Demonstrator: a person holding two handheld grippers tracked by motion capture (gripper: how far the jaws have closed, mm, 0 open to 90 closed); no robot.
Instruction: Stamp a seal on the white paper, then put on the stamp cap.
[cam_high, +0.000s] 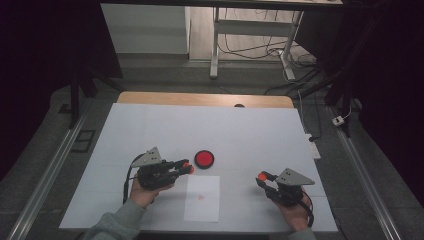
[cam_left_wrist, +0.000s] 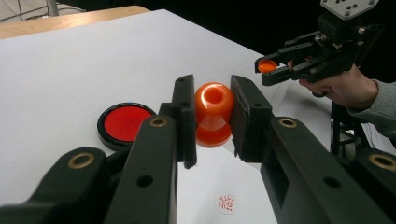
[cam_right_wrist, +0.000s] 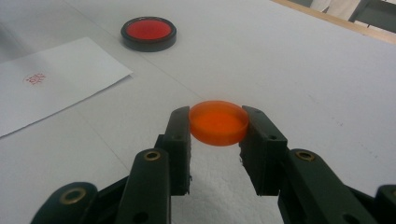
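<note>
White table (cam_high: 150, 130) in a dim room, perhaps cabled; jaws pinch stamp (cam_left_wrist: 214, 114) and cap (cam_right_wrist: 218, 122).

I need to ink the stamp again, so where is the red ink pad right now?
The red ink pad sits on the table's middle in the high view, just beyond the sheet of paper and right beside the orange stamp in the left tool.

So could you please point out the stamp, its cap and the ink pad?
stamp (cam_left_wrist: 213, 112), left gripper view, its waist.
cap (cam_right_wrist: 218, 122), right gripper view, its top.
ink pad (cam_high: 204, 158), high view, its red middle.
</note>
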